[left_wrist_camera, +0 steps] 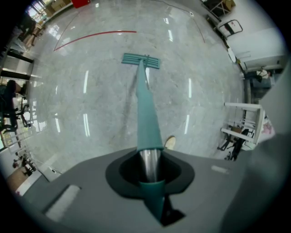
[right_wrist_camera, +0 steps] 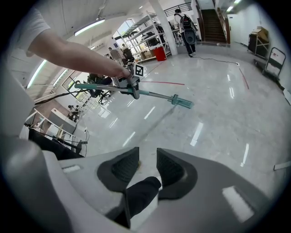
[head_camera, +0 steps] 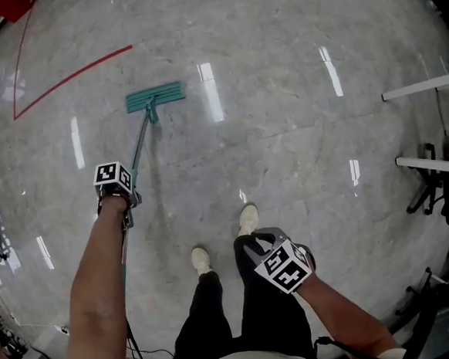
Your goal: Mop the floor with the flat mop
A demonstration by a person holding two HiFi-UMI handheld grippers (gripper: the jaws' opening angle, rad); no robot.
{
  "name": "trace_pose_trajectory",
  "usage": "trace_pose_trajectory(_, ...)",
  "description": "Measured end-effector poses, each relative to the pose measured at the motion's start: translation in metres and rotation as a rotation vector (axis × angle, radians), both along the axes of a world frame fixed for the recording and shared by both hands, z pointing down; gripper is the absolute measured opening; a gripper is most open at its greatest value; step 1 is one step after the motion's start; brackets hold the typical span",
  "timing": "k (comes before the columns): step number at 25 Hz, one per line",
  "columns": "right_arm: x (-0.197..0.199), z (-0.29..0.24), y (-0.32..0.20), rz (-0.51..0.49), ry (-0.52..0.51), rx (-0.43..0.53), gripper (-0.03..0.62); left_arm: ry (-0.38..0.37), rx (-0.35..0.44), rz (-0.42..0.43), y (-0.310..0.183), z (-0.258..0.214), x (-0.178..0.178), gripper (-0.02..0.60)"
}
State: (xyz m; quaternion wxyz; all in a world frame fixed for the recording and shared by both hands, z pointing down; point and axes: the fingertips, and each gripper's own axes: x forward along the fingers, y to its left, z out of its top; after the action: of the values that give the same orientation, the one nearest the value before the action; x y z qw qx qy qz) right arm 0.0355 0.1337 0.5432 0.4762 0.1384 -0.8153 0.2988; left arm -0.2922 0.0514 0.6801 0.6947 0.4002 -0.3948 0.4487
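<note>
Grey jaws of the left gripper (left_wrist_camera: 150, 169) sit clamped on the slim teal handle (left_wrist_camera: 148, 109) of the flat mop, with a bare silver stretch of the pole showing between them. From there the handle runs up the middle of the left gripper view to the ribbed teal rectangular mop head (left_wrist_camera: 141, 60), which lies flat on the glossy grey stone floor (left_wrist_camera: 100, 104) near the top centre. In the head view the same mop head sits in the upper left, just right of a thin red line (head_camera: 69, 78) on the floor. Jaws of the right gripper (right_wrist_camera: 146, 167) stand slightly apart with nothing clamped; a black trouser leg (right_wrist_camera: 142, 193) shows behind the gap. That gripper hangs at the lower right of the head view, near two cream shoes (head_camera: 248, 218). White table frames (head_camera: 426, 85) line the right edge
</note>
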Motion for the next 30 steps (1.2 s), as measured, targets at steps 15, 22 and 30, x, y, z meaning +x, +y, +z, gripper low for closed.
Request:
trace_pose_trajectory(15,-0.01,-0.002,0.0,-0.033,-0.009,0.043,0.124,-0.025,0.13,-0.089,-0.002,-0.02,-0.004,0.058)
trace_pose_trajectory(22,-0.019,-0.016,0.001,-0.028,-0.021,0.094,0.124,-0.006,0.17,-0.084,0.033,-0.043,-0.007,0.059)
trace_pose_trajectory(30,-0.019,-0.023,0.027,-0.027,-0.016,0.114,0.124,0.051,0.167,-0.053,0.127,-0.058,0.018,0.058)
